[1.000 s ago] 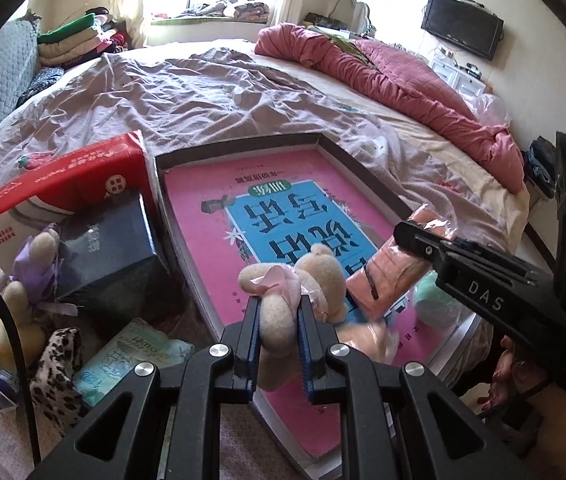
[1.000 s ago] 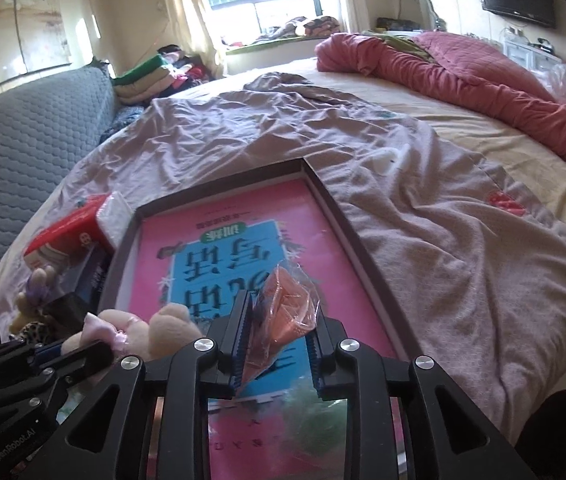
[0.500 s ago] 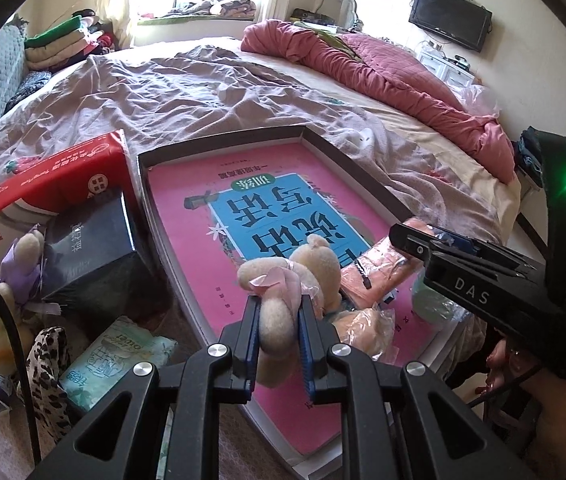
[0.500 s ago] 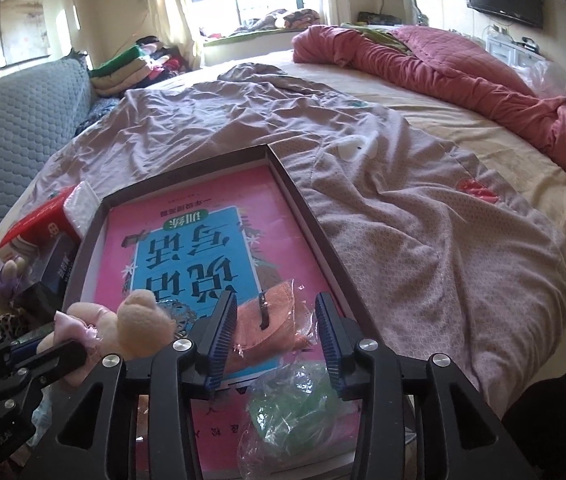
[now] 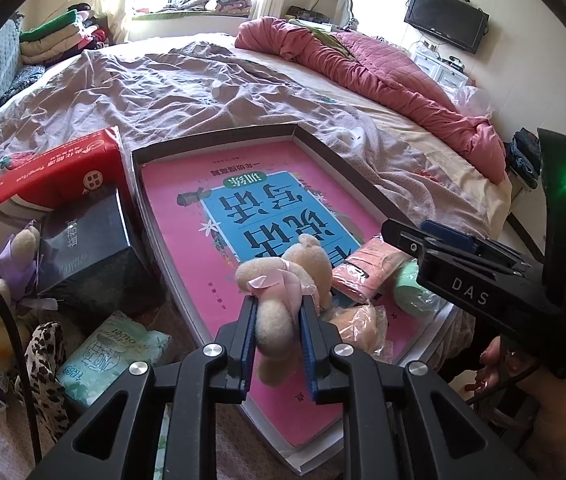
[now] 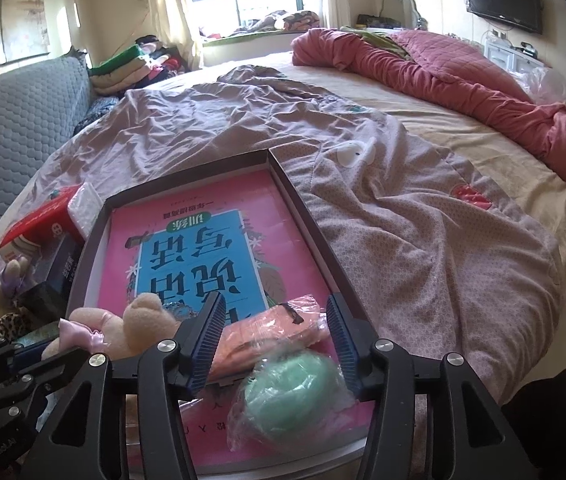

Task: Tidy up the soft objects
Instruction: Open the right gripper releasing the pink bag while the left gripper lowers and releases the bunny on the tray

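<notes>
My left gripper (image 5: pixel 277 332) is shut on a beige teddy bear (image 5: pixel 295 268) with a pink bow and holds it just above the near end of the shallow tray (image 5: pixel 211 136), whose floor is a pink and blue book cover. My right gripper (image 6: pixel 275 340) hangs over the tray's near right corner, its jaws opening. A pink cloth in a clear wrapper (image 6: pixel 267 332) lies on the tray between its pads, touched by neither. A green ball in plastic (image 6: pixel 295 392) rests just below it, and a peach item in plastic (image 5: pixel 359 324) lies beside the bear.
Left of the tray, on the mauve bedspread, sit a red tissue pack (image 5: pixel 43 176), a dark box (image 5: pixel 83 236), a purple-bowed plush (image 5: pixel 19 256), a leopard-print cloth (image 5: pixel 43 360) and a wipes pack (image 5: pixel 115 356). A red quilt (image 5: pixel 363 64) lies across the bed's far right.
The right gripper's jaws have spread wide and let go of the pink wrapped cloth, which now lies flat on the tray. The left gripper still grips the bear in the same spot.
</notes>
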`<action>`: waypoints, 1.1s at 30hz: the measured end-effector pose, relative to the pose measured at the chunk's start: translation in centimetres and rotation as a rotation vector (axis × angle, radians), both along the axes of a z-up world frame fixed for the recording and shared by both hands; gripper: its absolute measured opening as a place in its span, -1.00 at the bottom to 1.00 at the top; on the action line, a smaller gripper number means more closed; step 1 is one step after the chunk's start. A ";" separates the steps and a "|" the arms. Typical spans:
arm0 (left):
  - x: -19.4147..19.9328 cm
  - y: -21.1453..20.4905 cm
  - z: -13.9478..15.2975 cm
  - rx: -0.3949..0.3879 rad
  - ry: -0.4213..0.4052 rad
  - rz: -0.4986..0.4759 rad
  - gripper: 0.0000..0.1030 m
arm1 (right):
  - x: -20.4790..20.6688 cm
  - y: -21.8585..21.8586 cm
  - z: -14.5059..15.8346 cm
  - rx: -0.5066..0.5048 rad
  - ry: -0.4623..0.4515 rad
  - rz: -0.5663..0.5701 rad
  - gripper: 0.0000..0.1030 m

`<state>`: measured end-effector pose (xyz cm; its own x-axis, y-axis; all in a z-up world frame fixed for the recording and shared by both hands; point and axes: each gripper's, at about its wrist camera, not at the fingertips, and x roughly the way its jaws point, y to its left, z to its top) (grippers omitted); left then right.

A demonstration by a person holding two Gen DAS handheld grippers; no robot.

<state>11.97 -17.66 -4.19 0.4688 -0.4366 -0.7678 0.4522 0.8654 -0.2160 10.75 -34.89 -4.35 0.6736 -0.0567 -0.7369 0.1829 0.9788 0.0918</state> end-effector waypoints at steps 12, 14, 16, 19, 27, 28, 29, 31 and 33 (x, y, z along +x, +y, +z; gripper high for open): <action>-0.1 0.1 0.7 -0.002 -0.022 0.008 -0.20 | -0.1 0.9 0.6 0.001 -0.007 0.029 0.11; -0.2 0.3 0.9 -0.006 -0.023 0.009 -0.14 | -0.2 1.1 0.7 -0.002 -0.009 0.034 0.14; -0.2 0.4 1.1 -0.003 -0.027 0.013 -0.11 | -0.2 1.2 0.9 -0.004 -0.011 0.035 0.15; -0.4 0.6 1.5 0.008 -0.038 0.024 -0.05 | -0.3 1.3 1.1 -0.004 -0.017 0.035 0.16; -1.0 1.1 3.0 0.024 -0.066 0.043 0.14 | -0.8 1.8 2.2 -0.026 -0.045 0.043 0.34; -1.1 1.3 3.2 0.026 -0.073 0.046 0.14 | -0.9 2.0 2.3 -0.032 -0.048 0.048 0.36; -1.2 1.4 3.4 0.027 -0.078 0.049 0.15 | -0.9 2.1 2.5 -0.035 -0.052 0.050 0.40; -1.4 1.7 3.8 0.032 -0.088 0.057 0.16 | -1.1 2.4 2.8 -0.038 -0.060 0.057 0.42; -1.6 2.1 4.3 0.036 -0.099 0.068 0.21 | -1.2 2.6 3.2 -0.038 -0.067 0.061 0.43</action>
